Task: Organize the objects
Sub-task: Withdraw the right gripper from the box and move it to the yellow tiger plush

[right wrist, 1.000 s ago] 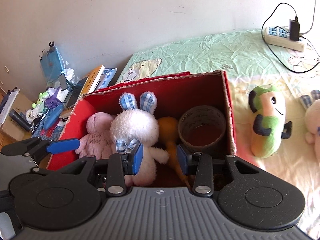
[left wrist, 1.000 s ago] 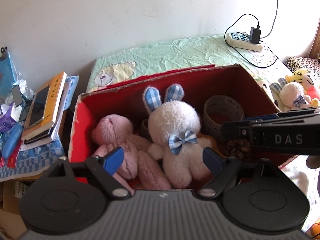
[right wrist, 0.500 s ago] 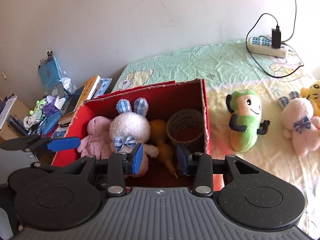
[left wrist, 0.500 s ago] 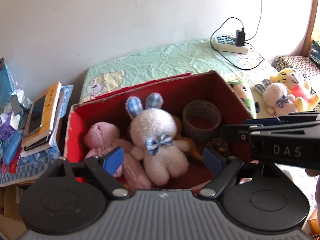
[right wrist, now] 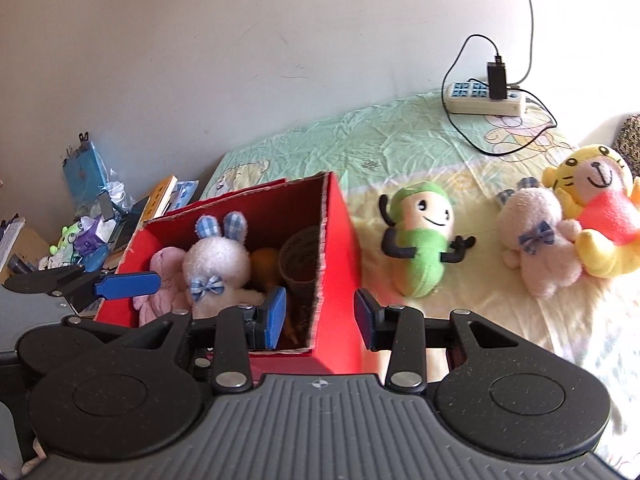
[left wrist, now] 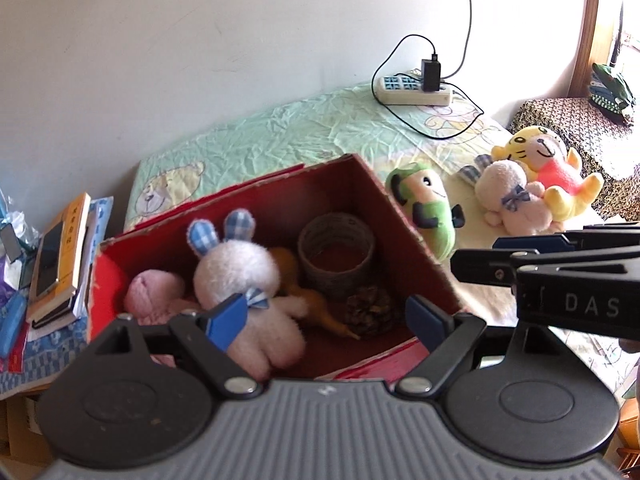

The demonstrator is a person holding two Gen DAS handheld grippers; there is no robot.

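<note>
Both my claws are empty, the left gripper point(left wrist: 326, 320) spread wide, the right gripper point(right wrist: 320, 318) half apart. The red box point(right wrist: 336, 248) holds the white rabbit point(right wrist: 216, 258). I judge the next pick is the green plush point(right wrist: 420, 240) at two o'clock of the box, needing a reach right.

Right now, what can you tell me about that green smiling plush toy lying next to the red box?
The green plush toy is a soft, pod-shaped figure: a green cap and green lower body, a cream face with two dot eyes and a curved smile, and thin black arms spread to each side. It lies face up on the pale printed bedsheet, apart from the red box and from the other toys. Neither gripper touches it.
</note>
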